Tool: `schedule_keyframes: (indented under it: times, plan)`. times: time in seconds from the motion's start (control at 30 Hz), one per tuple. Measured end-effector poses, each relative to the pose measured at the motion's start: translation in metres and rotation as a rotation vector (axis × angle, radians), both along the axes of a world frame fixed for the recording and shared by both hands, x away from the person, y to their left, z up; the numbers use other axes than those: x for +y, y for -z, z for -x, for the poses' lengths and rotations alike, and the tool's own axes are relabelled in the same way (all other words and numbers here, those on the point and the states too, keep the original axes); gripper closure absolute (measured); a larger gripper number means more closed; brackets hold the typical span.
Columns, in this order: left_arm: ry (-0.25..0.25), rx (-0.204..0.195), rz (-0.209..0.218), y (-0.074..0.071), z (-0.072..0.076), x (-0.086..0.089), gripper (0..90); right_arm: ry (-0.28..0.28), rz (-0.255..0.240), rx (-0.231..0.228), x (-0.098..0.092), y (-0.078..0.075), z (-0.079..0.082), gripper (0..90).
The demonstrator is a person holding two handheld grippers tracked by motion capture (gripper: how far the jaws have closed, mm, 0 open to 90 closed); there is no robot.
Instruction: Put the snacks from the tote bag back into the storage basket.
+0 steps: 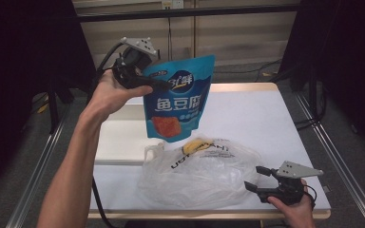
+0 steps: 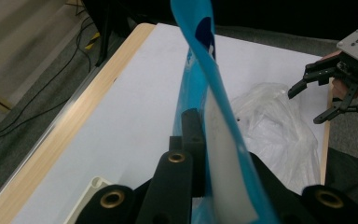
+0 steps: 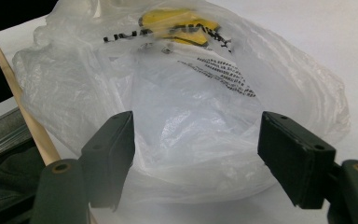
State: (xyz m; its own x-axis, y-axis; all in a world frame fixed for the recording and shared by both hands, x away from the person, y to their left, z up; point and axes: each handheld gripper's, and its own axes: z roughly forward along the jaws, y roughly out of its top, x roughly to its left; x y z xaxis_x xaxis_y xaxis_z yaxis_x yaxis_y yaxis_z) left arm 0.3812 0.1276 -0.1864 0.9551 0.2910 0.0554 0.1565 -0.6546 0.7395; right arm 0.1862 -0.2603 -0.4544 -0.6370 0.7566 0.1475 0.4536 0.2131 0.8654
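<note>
My left gripper (image 1: 148,84) is clamped on the upper left corner of a glossy blue snack pouch (image 1: 178,97), lifted in the air above the middle of the table (image 1: 266,118). The pouch is flat, smooth foil-like plastic with white lettering and an orange food picture near its bottom. It hangs upright, long axis running top to bottom, its printed face turned toward me, tilted slightly so the top leans right. In the left gripper view I see it edge-on, a thin blue sheet pinched between my black jaws.

Just below it a crinkled, translucent white plastic bag (image 1: 199,173) lies in a soft mound on the table, with black print and something yellow (image 1: 200,145) showing through at its top.

My right gripper (image 1: 259,178) rests at the bag's right edge, jaws spread wide, holding nothing.
</note>
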Motion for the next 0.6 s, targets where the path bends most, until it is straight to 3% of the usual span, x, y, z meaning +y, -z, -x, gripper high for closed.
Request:
schedule_keyframes:
  times: [0.07,0.27,0.3,0.5,0.6]
  plan:
    - [-0.010,0.003,0.001,-0.002,-0.001,0.006,90.0,-0.001,-0.001,0.001,0.000,0.000,0.000,27.2]
    - [-0.045,0.015,0.060,-0.004,-0.003,0.025,90.0,-0.001,-0.001,-0.005,0.000,-0.001,0.001,27.1]
    - [-0.051,0.010,0.038,-0.005,-0.004,0.028,90.0,0.002,-0.002,-0.007,0.000,-0.001,0.001,27.1]
    - [-0.072,0.010,0.020,-0.006,-0.008,0.040,90.0,-0.005,-0.027,0.014,0.003,-0.001,0.000,26.7]
    - [-0.099,0.013,0.040,-0.006,-0.012,0.052,90.0,-0.019,-0.026,0.005,0.005,-0.001,0.000,26.2]
